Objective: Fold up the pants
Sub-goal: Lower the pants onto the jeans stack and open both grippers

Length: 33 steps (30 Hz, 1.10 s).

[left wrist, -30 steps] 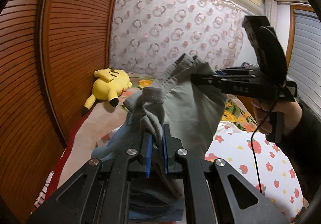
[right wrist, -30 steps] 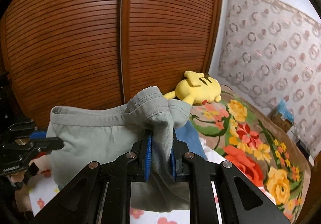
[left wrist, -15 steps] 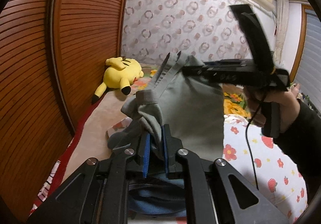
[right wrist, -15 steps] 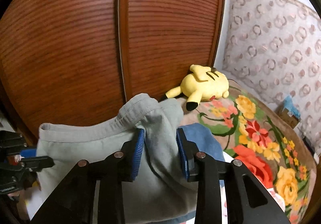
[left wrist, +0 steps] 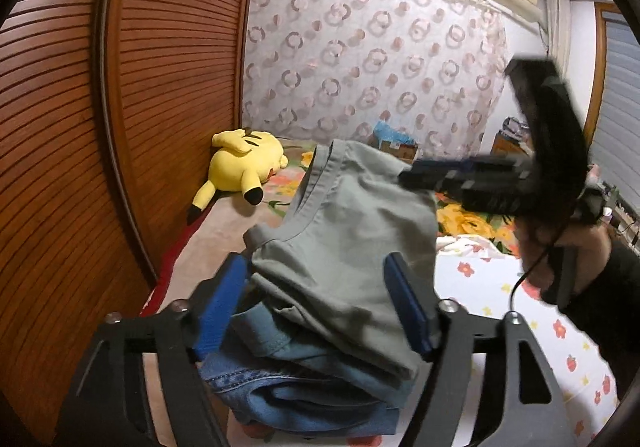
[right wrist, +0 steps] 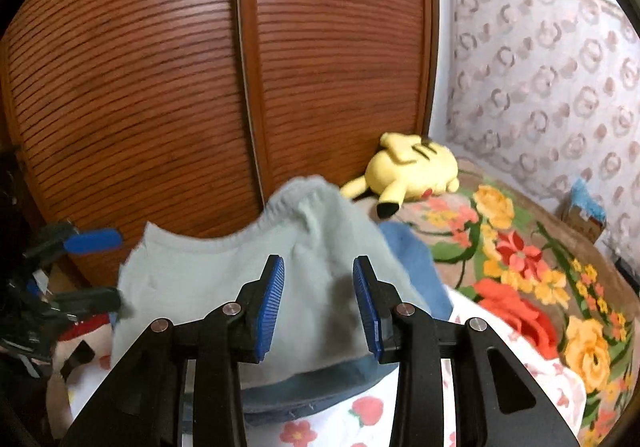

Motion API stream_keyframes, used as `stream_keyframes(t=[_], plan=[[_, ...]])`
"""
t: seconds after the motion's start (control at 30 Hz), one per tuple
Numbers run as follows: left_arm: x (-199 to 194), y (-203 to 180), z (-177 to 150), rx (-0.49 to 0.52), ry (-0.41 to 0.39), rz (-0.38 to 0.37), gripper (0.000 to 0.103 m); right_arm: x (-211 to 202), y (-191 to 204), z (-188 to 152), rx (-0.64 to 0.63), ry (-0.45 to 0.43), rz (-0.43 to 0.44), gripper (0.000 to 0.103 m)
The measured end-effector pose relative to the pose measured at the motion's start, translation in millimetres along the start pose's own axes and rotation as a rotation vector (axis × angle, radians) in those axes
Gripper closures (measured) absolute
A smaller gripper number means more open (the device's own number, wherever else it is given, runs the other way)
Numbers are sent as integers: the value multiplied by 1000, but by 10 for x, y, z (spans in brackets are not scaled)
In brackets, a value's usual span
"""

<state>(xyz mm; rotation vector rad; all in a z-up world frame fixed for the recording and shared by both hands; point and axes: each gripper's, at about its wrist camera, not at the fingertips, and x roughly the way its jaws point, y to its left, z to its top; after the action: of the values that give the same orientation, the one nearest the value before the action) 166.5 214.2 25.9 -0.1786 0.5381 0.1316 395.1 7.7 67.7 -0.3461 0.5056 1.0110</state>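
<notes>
The grey-green pants (left wrist: pixel 344 231) lie folded and slumped on a stack of blue jeans (left wrist: pixel 296 395) on the bed. My left gripper (left wrist: pixel 316 271) straddles their near edge; its jaws are opening wide and the blue pads stand clear of the cloth. In the right wrist view the pants (right wrist: pixel 224 279) are blurred. They sag between the jaws of my right gripper (right wrist: pixel 318 267), which are opening too, with the pads off the fabric. The right gripper (left wrist: pixel 416 177) shows at the pants' far corner, held by a person's hand (left wrist: pixel 560 247). The left gripper (right wrist: pixel 96 271) appears at the left edge.
A yellow plush toy (left wrist: pixel 244 163) lies at the far end by the louvred wooden wardrobe doors (left wrist: pixel 120 127). A white strawberry-print sheet (left wrist: pixel 500 307) covers the near bed, with a floral blanket (right wrist: pixel 520 267) beyond. A patterned curtain (left wrist: pixel 360 67) hangs behind.
Both grippers let go of the pants: the left jaws went from pinching the waistband to wide apart, the right jaws spread. The pants dropped onto the jeans.
</notes>
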Motion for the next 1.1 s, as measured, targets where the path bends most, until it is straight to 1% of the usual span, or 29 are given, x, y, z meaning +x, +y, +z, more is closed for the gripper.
stream_keyframes(t=[0.03, 0.23, 0.37, 0.43, 0.5, 0.6, 0.73, 0.83, 0.93, 1.1], plan=[[-9, -4, 5, 0, -3, -2, 26, 34, -41, -11, 7, 7, 2, 66], [-28, -62, 50, 18, -18, -4, 26, 259, -198, -48, 56, 38, -2, 66], [-28, -84, 71, 7, -45, -33, 26, 396, -235, -27, 106, 40, 10, 65], [14, -79, 64, -4, -26, -39, 26, 398, -230, -26, 108, 29, 5, 65], [61, -100, 38, 8, -12, -34, 26, 385, -227, -41, 116, 19, 2, 65], [147, -101, -13, 23, 14, -10, 26, 327, -199, -90, 118, 9, -9, 65], [317, -39, -121, 17, 74, 21, 26, 205, -139, -167, 124, -3, -28, 65], [396, -13, -197, 18, 100, 33, 26, 91, -64, -246, 132, -10, -38, 65], [387, 1, -241, 10, 106, 31, 26, -31, 18, -319, 136, -5, -48, 64], [245, -56, -254, 17, 96, 36, 26, -300, 171, -440, 147, -14, -71, 64]])
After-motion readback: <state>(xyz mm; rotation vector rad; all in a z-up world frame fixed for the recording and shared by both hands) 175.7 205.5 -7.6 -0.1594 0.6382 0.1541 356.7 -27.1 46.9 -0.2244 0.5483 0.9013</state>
